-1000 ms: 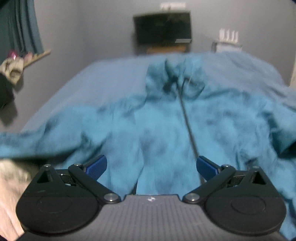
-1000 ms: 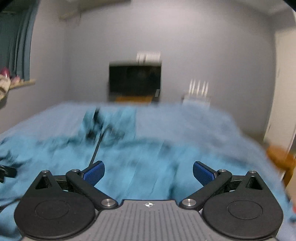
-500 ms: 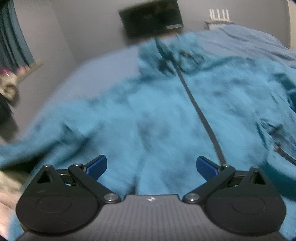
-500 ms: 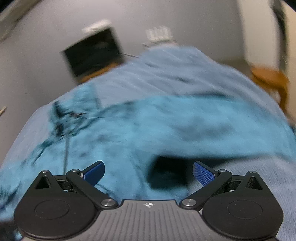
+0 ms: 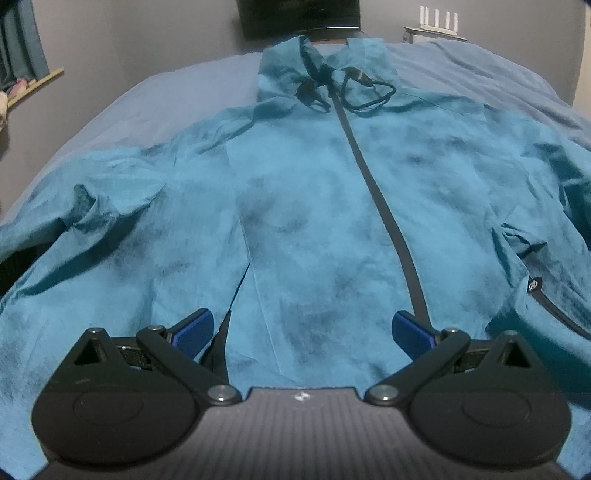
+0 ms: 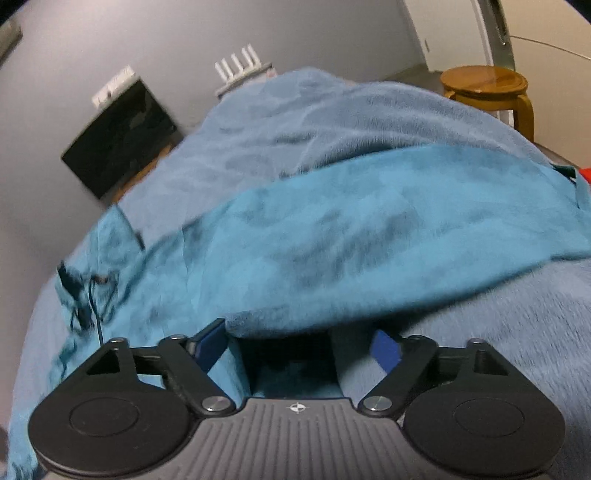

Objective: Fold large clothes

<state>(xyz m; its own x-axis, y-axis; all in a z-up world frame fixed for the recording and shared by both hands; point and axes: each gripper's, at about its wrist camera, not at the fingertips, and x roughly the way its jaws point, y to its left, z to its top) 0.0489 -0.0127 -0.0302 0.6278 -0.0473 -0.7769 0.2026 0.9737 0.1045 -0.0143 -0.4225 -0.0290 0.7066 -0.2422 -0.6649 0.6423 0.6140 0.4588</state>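
Observation:
A large teal jacket (image 5: 303, 206) with a dark front zipper (image 5: 391, 221) lies spread face up on a bed, collar and black drawstrings (image 5: 354, 88) at the far end. My left gripper (image 5: 301, 328) is open and empty, just above the jacket's lower hem, left of the zipper. My right gripper (image 6: 299, 343) is open over the underside edge of the jacket's sleeve (image 6: 369, 229), which stretches out to the right. The sleeve's edge lies between its fingers, ungripped.
The bed has a blue-grey cover (image 6: 288, 122). A dark screen (image 6: 118, 144) and a white router (image 5: 439, 22) stand past the bed's far end. A wooden stool (image 6: 487, 88) stands to the right of the bed. A curtain (image 5: 22, 40) hangs at the left.
Both grippers have dropped and tilted down towards the jacket. The left came in low over the hem. The right swung right and down to the sleeve's edge.

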